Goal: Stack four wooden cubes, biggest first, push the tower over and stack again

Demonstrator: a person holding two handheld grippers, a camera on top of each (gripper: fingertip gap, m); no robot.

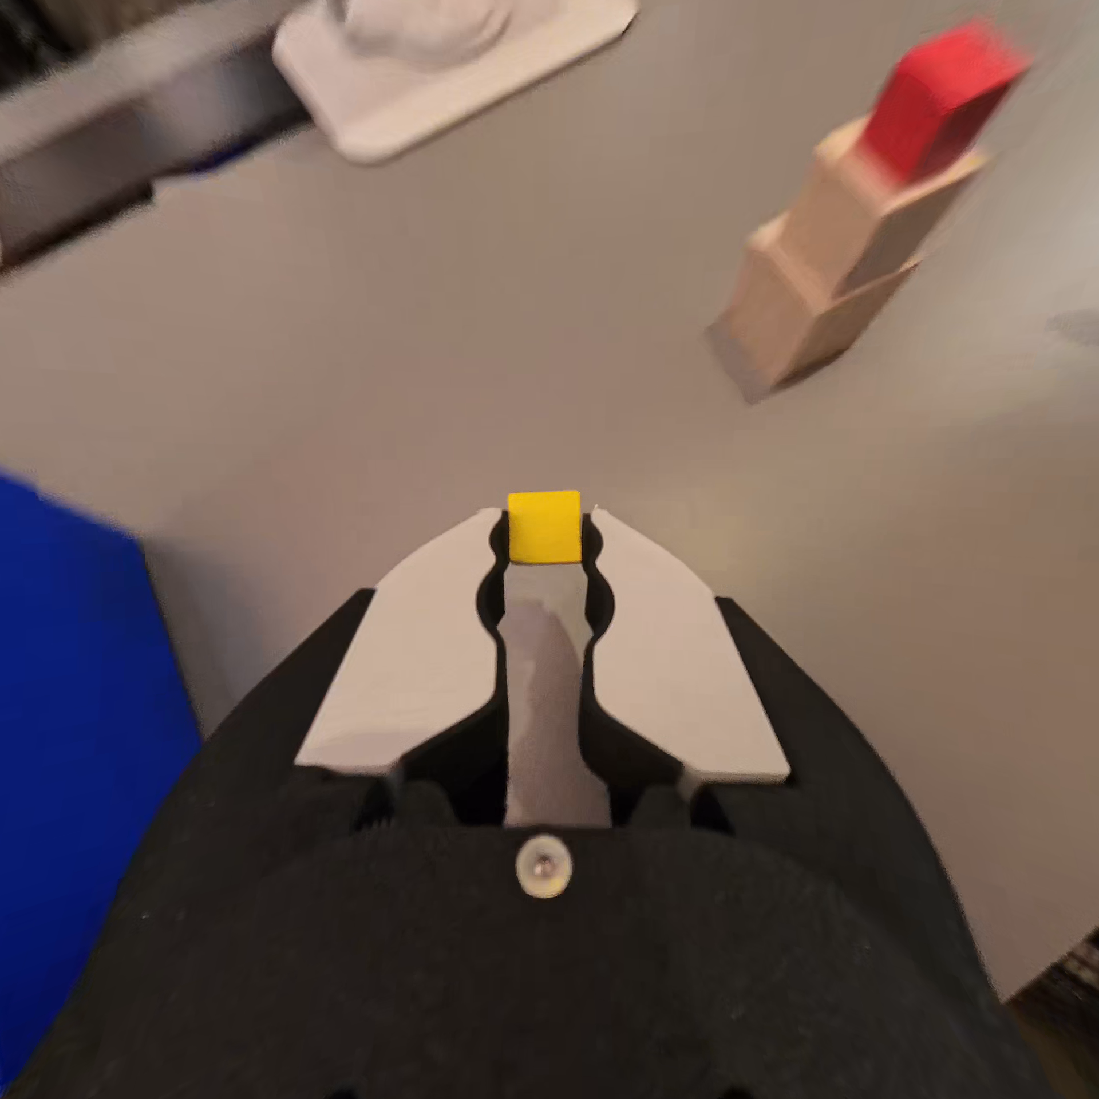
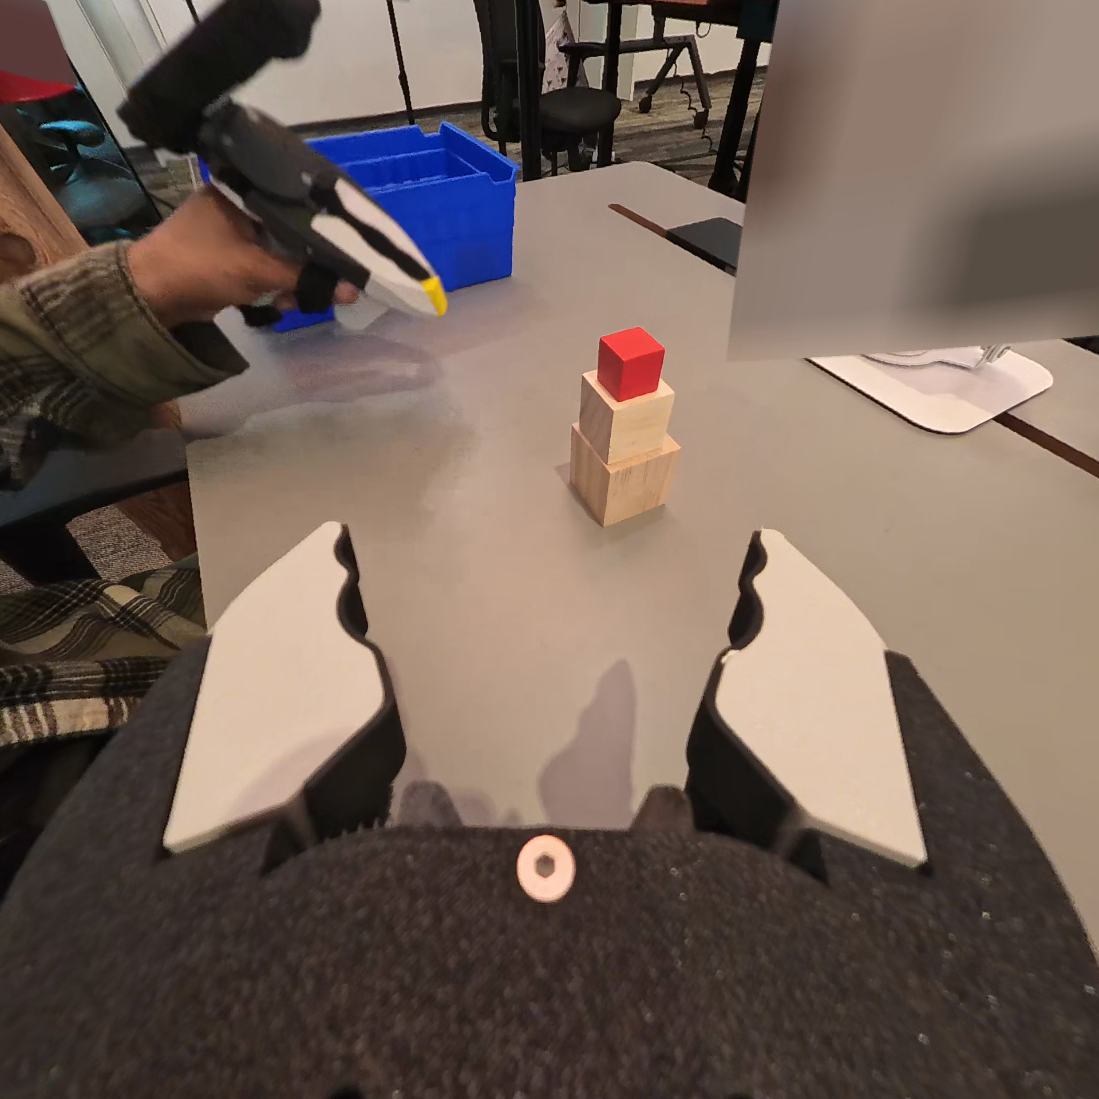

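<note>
Left gripper (image 1: 544,523), fingers clamped on the small yellow cube (image 1: 544,526) at their tips, held in the air above the grey table (image 2: 476,594) and apart from the tower. Right gripper (image 2: 550,535), jaws wide apart and holding nothing, low over the table, pointing toward the tower. Tower: large plain wooden cube (image 2: 624,479) on the table, medium plain wooden cube (image 2: 627,416) on it, red cube (image 2: 630,361) on top, slightly rotated. Blue plastic bin (image 2: 440,208) at the far table edge; white flat stand base (image 2: 951,392) to the right.
</note>
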